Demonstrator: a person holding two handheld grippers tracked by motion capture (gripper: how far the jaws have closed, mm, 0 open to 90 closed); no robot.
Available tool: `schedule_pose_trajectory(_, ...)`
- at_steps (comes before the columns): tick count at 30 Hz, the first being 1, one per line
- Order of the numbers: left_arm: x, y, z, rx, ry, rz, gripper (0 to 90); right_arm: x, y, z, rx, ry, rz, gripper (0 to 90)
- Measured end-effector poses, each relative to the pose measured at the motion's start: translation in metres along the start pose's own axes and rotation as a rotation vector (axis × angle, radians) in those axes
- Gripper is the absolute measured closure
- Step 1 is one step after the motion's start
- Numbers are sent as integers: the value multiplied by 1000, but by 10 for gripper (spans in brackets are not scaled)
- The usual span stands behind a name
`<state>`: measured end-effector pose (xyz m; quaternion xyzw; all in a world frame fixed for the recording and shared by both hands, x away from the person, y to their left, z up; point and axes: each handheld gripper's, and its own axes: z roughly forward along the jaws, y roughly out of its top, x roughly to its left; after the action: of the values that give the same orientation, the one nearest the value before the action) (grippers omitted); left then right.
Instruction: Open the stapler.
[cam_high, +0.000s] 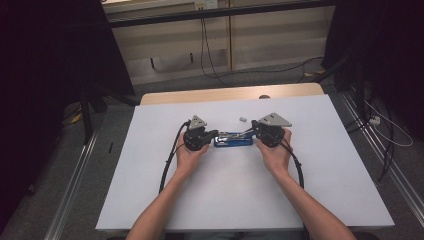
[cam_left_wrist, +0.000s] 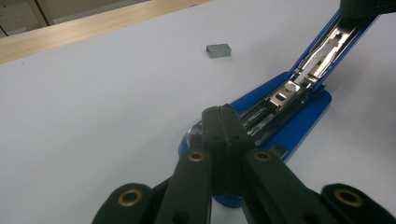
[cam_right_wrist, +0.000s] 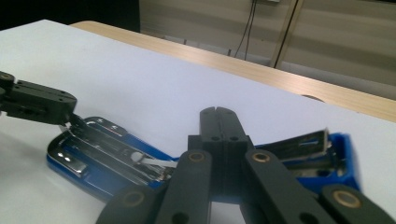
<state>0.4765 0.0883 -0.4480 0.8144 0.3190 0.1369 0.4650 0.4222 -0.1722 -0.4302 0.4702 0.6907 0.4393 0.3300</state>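
The blue stapler (cam_high: 233, 139) lies flat near the middle of the bench (cam_high: 240, 200), opened out so that its upper arm is swung away from the base. The base is blue plastic with a rounded end; along it runs a bright metal magazine channel (cam_left_wrist: 280, 100), a long narrow trough with a small sliding block in it, and whether staples sit in the channel cannot be told. The raised upper arm (cam_left_wrist: 336, 39) is blue outside and lined with polished metal inside, and it angles upward from the hinge end. A small grey strip of staples (cam_left_wrist: 218, 50), rectangular and metallic, lies on the bench just beyond the stapler, apart from it. The bench top is a smooth, matte, pale sheet with a light wooden edge (cam_high: 230, 93) along the side beyond the stapler. The left gripper (cam_left_wrist: 223, 112) has its black jaws pressed together with nothing between them, its tip at the rounded end of the stapler base. The right gripper (cam_right_wrist: 219, 114) likewise has its jaws brought fully together and empty, its tip over the stapler near the hinge.
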Motion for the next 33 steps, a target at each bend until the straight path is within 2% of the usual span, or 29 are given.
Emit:
schedule_pose_trajectory(7, 0, 0, 0, 0, 2, -4, 900, -12, -4, -5, 14, -6, 17, 900)
schedule_pose_trajectory(12, -1, 0, 0, -3, 5, -3, 900, -14, -1, -10, 16, -4, -14, 900)
schedule_pose_trajectory(17, 1, -1, 0, -6, -1, 0, 900, -23, -4, -13, 22, -11, 2, 900)
schedule_pose_trajectory(23, 1, -1, 0, -7, -1, -1, 900, -27, -10, -13, 36, -9, 12, 900)
schedule_pose_trajectory(33, 0, -1, 0, -9, 5, -9, 900, -28, -16, -10, 75, -1, -3, 900)
